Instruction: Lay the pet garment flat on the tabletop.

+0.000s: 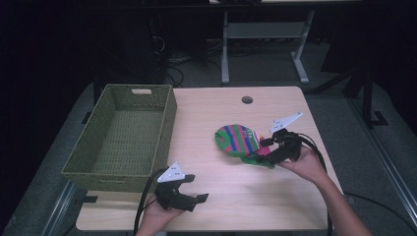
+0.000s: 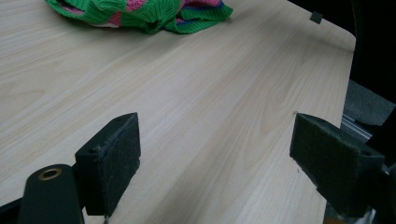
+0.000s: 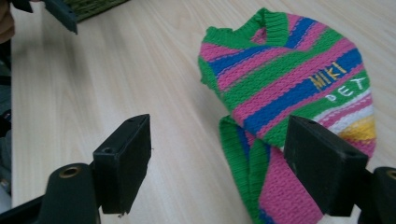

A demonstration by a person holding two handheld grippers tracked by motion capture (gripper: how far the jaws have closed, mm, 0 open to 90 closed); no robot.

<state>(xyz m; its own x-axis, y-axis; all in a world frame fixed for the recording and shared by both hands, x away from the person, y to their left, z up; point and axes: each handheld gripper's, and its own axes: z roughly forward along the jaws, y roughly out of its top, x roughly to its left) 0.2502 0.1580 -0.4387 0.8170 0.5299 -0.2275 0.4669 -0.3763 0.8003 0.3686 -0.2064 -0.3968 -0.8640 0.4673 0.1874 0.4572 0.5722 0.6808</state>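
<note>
While right tongs (image 3: 219,154) gape, sweater (image 3: 289,88) nears table edge (image 1: 322,147).

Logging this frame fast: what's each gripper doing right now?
Left gripper: open, holding nothing, over bare table.
Right gripper: open, holding nothing, jaws standing over the striped knitted sweater.

basket (image 1: 125,137): olive-green woven, rectangular, open top, on the counter's left side, hanging a little over the left edge
basket handle slot (image 1: 141,91): cut-out in the far wall
counter (image 1: 216,187): light wood grain
cable hole (image 1: 247,100): round, near the far edge
frame (image 1: 265,34): grey metal legs on the floor beyond the counter
</note>
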